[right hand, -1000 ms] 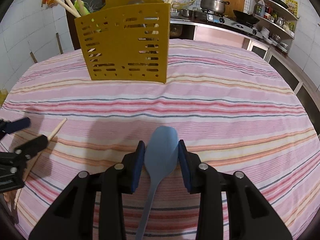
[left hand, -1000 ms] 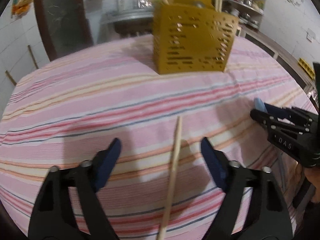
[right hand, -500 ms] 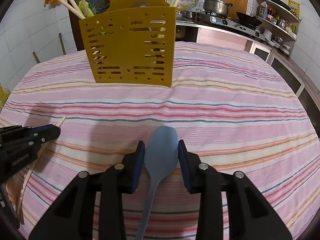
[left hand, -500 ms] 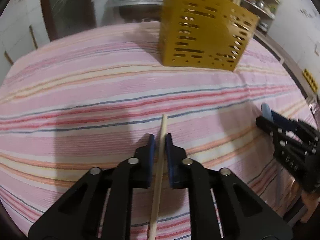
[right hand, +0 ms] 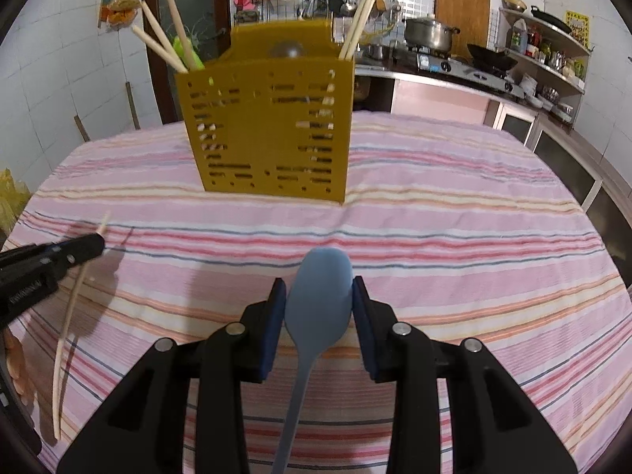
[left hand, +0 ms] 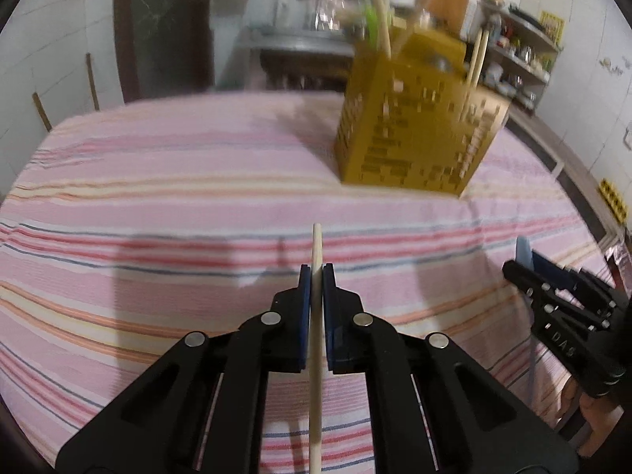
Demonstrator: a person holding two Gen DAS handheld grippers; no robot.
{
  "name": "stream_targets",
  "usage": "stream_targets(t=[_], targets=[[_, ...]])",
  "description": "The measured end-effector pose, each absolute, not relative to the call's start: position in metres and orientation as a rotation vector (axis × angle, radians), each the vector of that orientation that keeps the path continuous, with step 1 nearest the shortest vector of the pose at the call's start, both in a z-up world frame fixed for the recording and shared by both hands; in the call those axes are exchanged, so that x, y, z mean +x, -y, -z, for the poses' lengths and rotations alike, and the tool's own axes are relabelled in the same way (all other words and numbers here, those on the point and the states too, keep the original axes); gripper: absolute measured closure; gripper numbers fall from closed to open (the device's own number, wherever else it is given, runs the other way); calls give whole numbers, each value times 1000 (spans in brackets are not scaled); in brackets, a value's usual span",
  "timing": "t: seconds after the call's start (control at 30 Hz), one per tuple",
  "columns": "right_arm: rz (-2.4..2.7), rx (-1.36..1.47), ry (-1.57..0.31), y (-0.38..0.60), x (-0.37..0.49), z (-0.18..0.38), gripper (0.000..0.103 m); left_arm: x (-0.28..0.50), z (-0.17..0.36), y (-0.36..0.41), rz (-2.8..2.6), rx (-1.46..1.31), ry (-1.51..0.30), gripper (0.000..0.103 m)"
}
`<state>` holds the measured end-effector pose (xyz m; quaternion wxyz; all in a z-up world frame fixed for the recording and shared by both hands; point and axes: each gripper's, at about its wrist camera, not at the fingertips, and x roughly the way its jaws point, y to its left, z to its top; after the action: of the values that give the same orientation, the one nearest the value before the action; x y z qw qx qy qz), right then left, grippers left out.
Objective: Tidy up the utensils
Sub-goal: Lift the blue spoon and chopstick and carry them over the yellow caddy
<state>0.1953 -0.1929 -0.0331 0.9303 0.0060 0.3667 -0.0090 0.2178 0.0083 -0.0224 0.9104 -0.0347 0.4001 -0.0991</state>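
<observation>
A yellow perforated utensil holder (right hand: pixel 264 130) stands on the striped tablecloth, with chopsticks and a green utensil sticking out of it; it also shows in the left wrist view (left hand: pixel 414 130). My left gripper (left hand: pixel 316 276) is shut on a wooden chopstick (left hand: pixel 317 339), lifted off the cloth; from the right wrist view the gripper (right hand: pixel 94 243) and chopstick (right hand: pixel 69 316) show at the left edge. My right gripper (right hand: pixel 318 288) is shut on a light blue spoon (right hand: pixel 318 304), bowl pointing toward the holder; this gripper also shows in the left wrist view (left hand: pixel 521 264).
The pink striped tablecloth (right hand: pixel 454 213) covers the table. Behind it is a kitchen counter with a stove, a pot (right hand: pixel 428 33) and shelves at the right. White tiled walls and a dark door stand at the left.
My left gripper closed on the chopstick and lifted it off the cloth, turning toward the holder. My right gripper, still holding the spoon, rose slightly.
</observation>
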Motion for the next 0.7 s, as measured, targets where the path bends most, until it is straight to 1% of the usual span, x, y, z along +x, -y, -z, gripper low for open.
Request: stream_targets(t=[0.2, 0.4, 0.7], targets=[[22, 25, -659, 198, 182, 15, 69, 190, -14, -16, 147, -60, -650, 99], [25, 13, -555, 196, 163, -1, 69, 160, -39, -25, 109, -73, -509, 99], [19, 0, -458, 191, 143, -12, 69, 130, -48, -30, 49, -61, -412, 98]])
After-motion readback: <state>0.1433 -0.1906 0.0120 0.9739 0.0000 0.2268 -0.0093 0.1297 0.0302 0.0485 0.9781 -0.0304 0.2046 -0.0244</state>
